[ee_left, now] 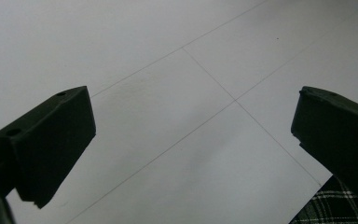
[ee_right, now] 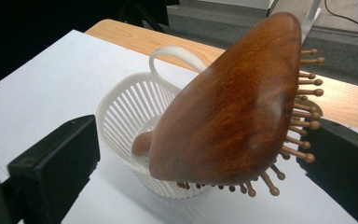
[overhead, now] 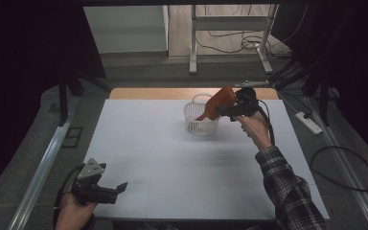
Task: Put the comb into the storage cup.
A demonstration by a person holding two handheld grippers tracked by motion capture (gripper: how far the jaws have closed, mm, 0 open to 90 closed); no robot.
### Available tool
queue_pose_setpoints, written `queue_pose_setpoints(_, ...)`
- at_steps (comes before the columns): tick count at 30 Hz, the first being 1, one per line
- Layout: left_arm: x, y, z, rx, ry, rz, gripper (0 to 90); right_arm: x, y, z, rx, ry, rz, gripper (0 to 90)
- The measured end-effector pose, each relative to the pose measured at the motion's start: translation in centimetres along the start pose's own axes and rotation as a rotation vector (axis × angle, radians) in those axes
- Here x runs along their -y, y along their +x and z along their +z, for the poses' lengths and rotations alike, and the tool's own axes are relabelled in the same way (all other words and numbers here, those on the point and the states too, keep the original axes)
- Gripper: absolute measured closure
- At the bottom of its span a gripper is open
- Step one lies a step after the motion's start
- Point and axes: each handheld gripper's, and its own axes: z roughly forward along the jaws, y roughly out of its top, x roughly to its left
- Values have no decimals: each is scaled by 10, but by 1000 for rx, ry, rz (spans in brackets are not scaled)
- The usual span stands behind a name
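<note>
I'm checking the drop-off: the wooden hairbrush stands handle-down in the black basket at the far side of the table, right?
Not quite: the basket is white, not black, as the right gripper view shows. The wooden hairbrush does stand in it handle-down.

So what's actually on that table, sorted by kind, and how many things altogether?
Wooden hairbrush: 1, leaning handle-down in the basket
White slotted basket: 1
Hand-held grippers: 2, the left gripper and the right gripper, both with jaws apart
Total: 4
</note>
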Motion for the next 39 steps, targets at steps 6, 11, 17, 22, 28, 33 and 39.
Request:
queue_pose_setpoints(6,0,0,0,0,2,3,0,-1,3,-3,20,12,-26,0)
queue_pose_setpoints(11,0,-1,1,-1,4,6,0,0,3,-6,33,21,-36,0)
queue_pose_setpoints(17,0,-1,1,-1,5,7,0,0,4,-10,38,23,-42,0)
queue_pose_setpoints(22,0,-1,1,-1,4,7,0,1,6,-14,43,25,-51,0)
queue_pose_setpoints(28,0,-1,1,-1,5,8,0,2,6,-19,36,24,-49,0)
queue_pose_setpoints(33,0,-1,1,-2,5,8,0,4,7,-22,37,22,-53,0)
queue_pose_setpoints(39,0,-1,0,-1,4,7,0,8,8,-26,41,24,-64,0)
